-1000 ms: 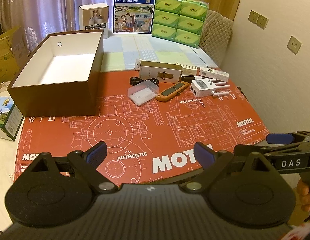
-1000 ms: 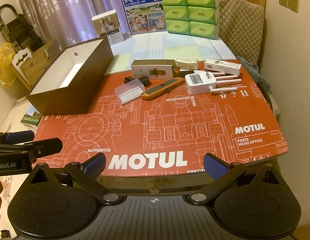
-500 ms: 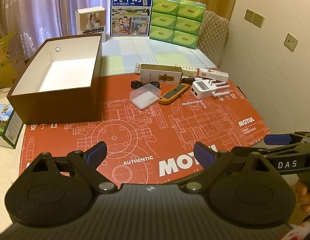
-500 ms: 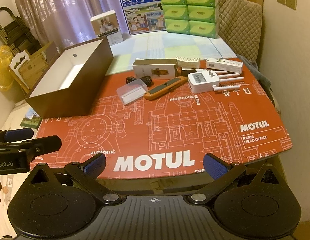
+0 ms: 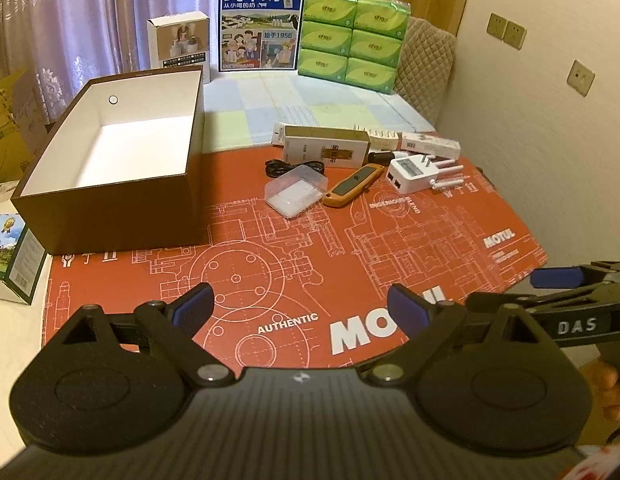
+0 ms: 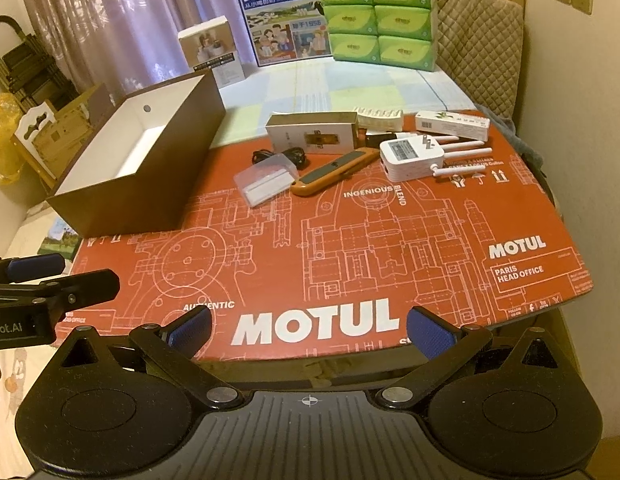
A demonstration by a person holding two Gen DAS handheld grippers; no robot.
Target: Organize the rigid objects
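— On the red mat [image 6: 350, 240], what lies where?
— I see a knife [image 6: 334, 172], a clear case [image 6: 266, 180] and a white plug [image 6: 414, 156] clustered right of the open brown box [image 5: 110, 168].
— Grippers?
— My left gripper [image 5: 300, 306] and right gripper [image 6: 308, 326] hover at the near edge, both spread wide, empty.

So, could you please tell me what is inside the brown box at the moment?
The brown box shows only bare white floor and walls, with a small round hole in its far wall. Its near wall hides the nearest strip of floor.
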